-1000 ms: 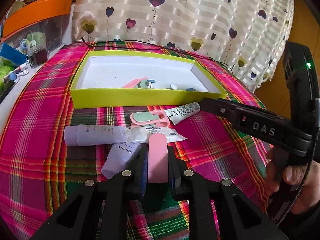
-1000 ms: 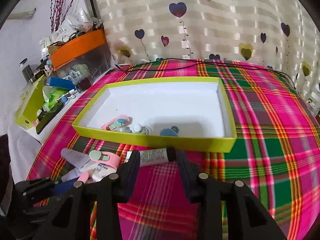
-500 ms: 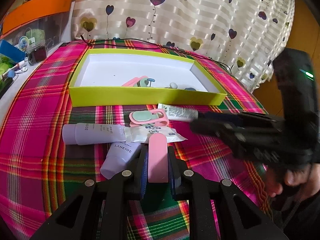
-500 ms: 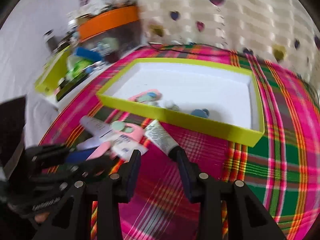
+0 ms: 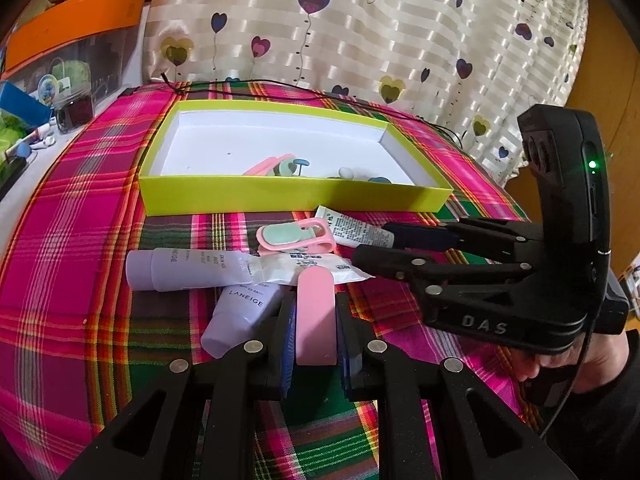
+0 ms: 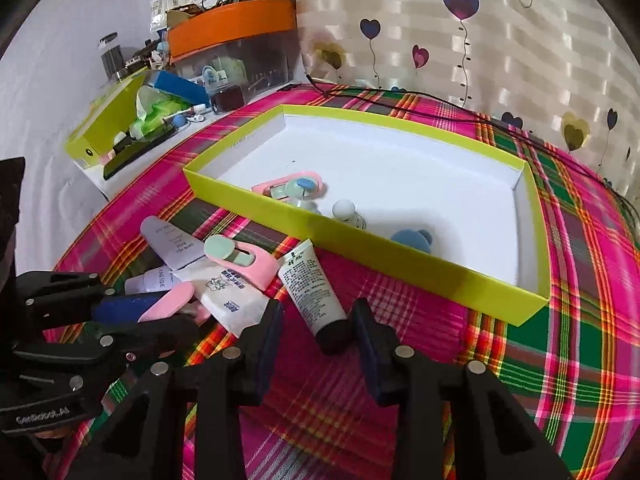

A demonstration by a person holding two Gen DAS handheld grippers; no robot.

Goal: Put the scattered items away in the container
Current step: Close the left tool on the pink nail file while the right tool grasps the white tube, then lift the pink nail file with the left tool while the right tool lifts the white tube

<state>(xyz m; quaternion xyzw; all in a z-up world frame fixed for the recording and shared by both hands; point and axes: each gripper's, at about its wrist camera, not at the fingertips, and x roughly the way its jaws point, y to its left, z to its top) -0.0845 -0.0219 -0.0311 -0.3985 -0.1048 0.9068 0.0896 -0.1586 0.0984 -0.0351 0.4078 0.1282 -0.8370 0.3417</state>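
Gripping: left gripper [image 5: 315, 312] has its fingers clamped on a pink flat case [image 5: 316, 316], low over the plaid tablecloth [image 5: 80, 280].
Right gripper [image 6: 318, 320]: fingers apart, straddling the black cap end of a white tube [image 6: 314, 292] lying on the cloth just outside the box's near wall.
Container: lime-green box [image 6: 400, 264], mid-table, holding a pink clip [image 6: 296, 188] and small round pieces.
Loose pile: two lilac tubes [image 5: 188, 270], a white sachet [image 5: 308, 268] and a pink-and-green clip [image 5: 296, 236], near the box's front edge.
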